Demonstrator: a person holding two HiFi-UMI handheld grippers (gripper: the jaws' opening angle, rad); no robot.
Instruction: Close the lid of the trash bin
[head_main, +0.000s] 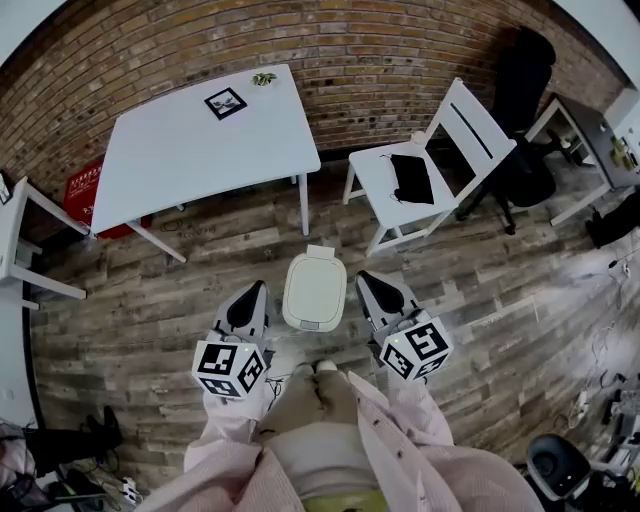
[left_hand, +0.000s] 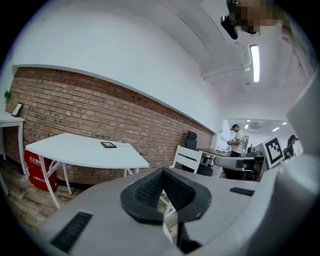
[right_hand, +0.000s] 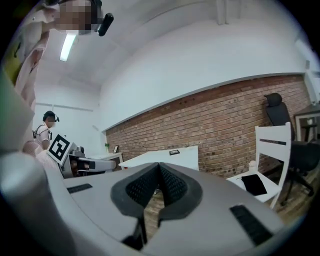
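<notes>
Pink sleeves (head_main: 228, 445) are seen lowest, and both claws, left gripper (head_main: 255, 292) and right gripper (head_main: 368, 280), are held clenched and empty on either side of the floor-standing trash bin (head_main: 312, 322), apparently because its lid (head_main: 314, 285) already lies flat.

Trash bin (head_main: 314, 292) before table (head_main: 190, 160) and chair (head_main: 372, 182)
</notes>
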